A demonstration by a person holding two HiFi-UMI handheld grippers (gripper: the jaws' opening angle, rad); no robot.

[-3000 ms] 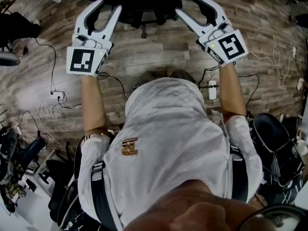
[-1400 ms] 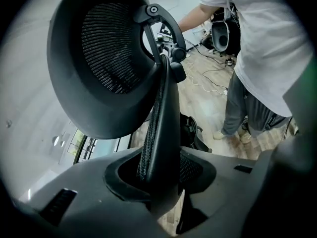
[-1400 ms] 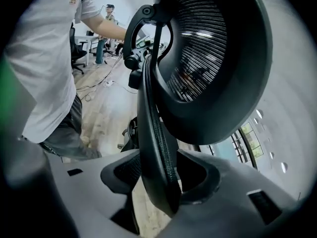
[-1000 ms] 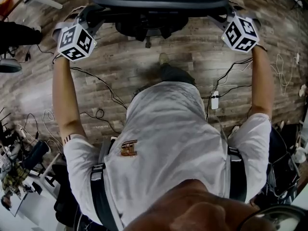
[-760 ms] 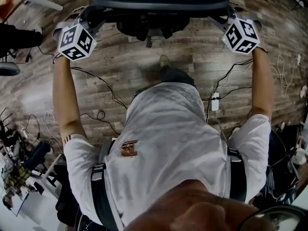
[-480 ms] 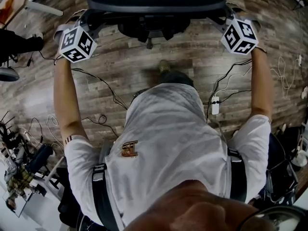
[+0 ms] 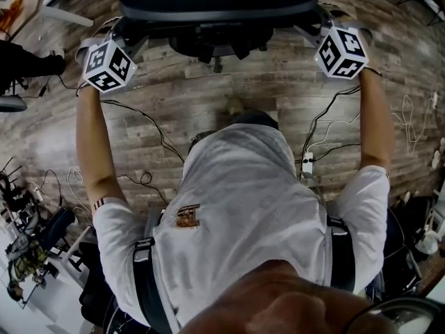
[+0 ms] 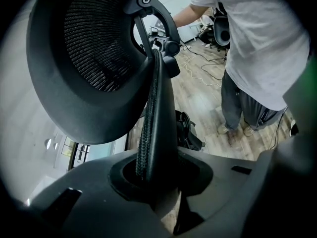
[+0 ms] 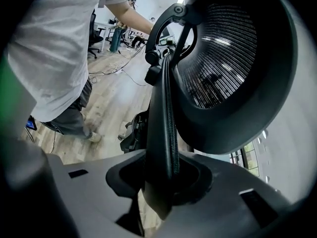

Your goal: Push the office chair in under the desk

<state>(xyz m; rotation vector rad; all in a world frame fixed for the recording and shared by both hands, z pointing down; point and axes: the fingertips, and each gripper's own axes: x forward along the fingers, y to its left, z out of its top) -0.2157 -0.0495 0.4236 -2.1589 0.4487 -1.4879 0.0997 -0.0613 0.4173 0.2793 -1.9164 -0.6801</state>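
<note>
Black mesh-backed office chair [image 7: 219,4], on wood-plank floor [image 7: 208,96] before the person [image 7: 236,207]: stiff frame, probably free-rolling, best taken at the backrest's side rims, where the jaws of left gripper [image 8: 153,175] and right gripper [image 9: 166,177] each clamp.

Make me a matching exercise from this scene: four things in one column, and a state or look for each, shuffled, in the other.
1 left gripper
2 right gripper
3 headrest
4 floor

A wood planks, cables lying on it
B shut on the right edge of the chair back
C black mesh
D shut on the left edge of the chair back

Pairs: 1-D, 2-B, 3-C, 4-A
</note>
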